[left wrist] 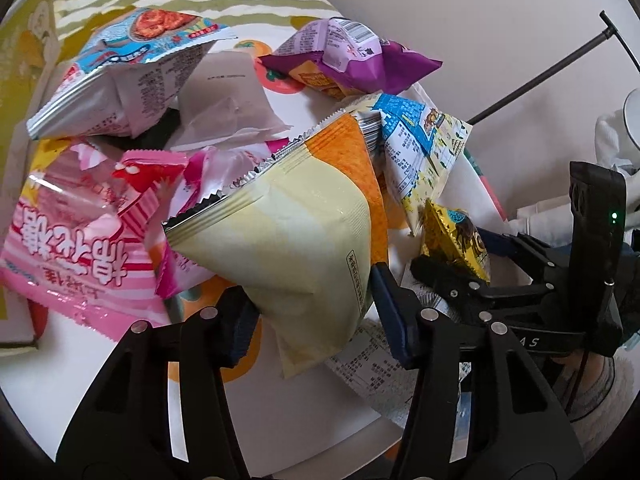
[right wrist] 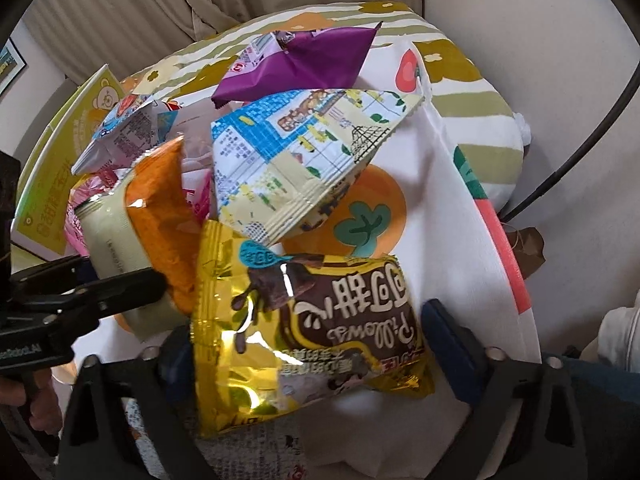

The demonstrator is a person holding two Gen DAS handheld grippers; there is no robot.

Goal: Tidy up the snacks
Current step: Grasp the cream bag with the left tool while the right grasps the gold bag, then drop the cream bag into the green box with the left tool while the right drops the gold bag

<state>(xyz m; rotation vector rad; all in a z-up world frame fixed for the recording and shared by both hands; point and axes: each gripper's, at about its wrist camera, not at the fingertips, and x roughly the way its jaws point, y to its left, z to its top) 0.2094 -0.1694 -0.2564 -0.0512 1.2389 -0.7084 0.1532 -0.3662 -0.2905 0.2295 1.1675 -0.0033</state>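
A round table draped in a white cloth printed with oranges carries a loose heap of snack packets, with a yellow-green cardboard box standing at its far left edge. Sorting appears to be mid-way: each gripper has a packet between its fingers while the rest of the pile lies unsorted. The left gripper is clamped on the lower end of a pale yellow and orange bag, raised above a pink striped packet. The right gripper frames a gold chocolate packet; its left finger touches the foil, but a gap shows at the right finger, so whether it truly grips is unclear. Next, each packet probably needs carrying to a grouping spot, perhaps the box, without dragging neighbours along. Only the left view shows the pink packet in full; only the right view shows the gold packet's face and the box's printed side.
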